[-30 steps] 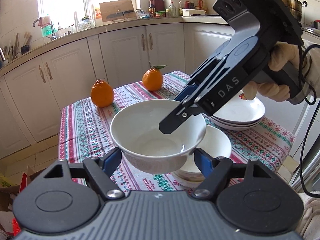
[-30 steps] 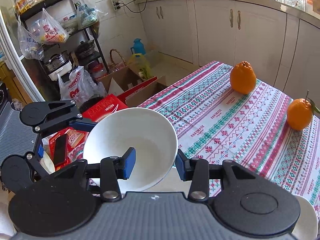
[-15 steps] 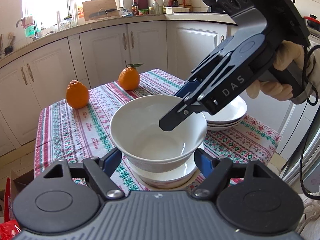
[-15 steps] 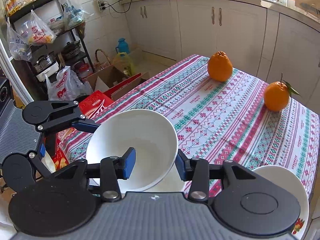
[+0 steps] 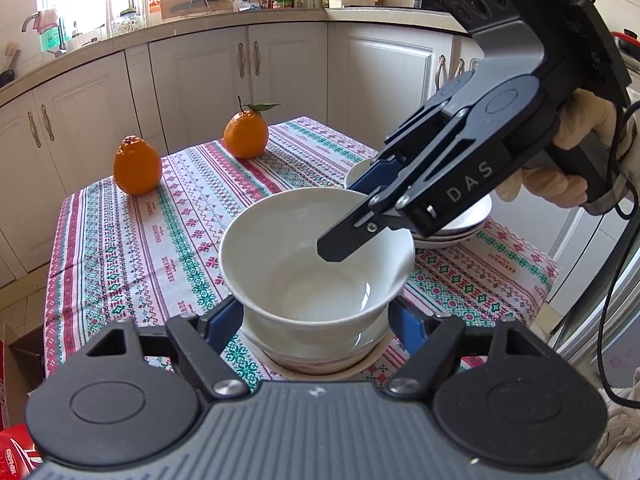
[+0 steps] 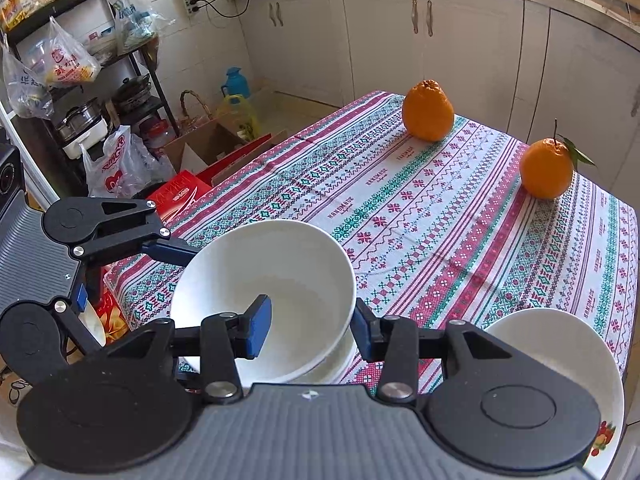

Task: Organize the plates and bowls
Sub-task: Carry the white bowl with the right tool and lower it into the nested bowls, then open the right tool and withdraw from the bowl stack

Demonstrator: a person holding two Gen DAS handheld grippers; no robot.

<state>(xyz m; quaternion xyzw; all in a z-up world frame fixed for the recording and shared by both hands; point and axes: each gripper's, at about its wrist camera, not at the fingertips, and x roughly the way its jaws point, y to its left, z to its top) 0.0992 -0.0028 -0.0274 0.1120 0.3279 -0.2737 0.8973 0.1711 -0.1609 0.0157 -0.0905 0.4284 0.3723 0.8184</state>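
White bowl (image 5: 316,264) at frame centre above a second bowl (image 5: 320,350), left gripper (image 5: 318,320) fingers clasping its sides, right gripper (image 6: 312,330) fingers pinching its rim, 2 oranges (image 5: 137,165) upper left on worktop (image 5: 132,248)

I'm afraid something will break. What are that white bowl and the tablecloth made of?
White bowl: probably glazed ceramic or porcelain; it is smooth, glossy, with soft window reflections inside, though melamine can look alike. Tablecloth: woven fabric with a matte finish, a stitched-looking red and green pattern, draping over the table edge.
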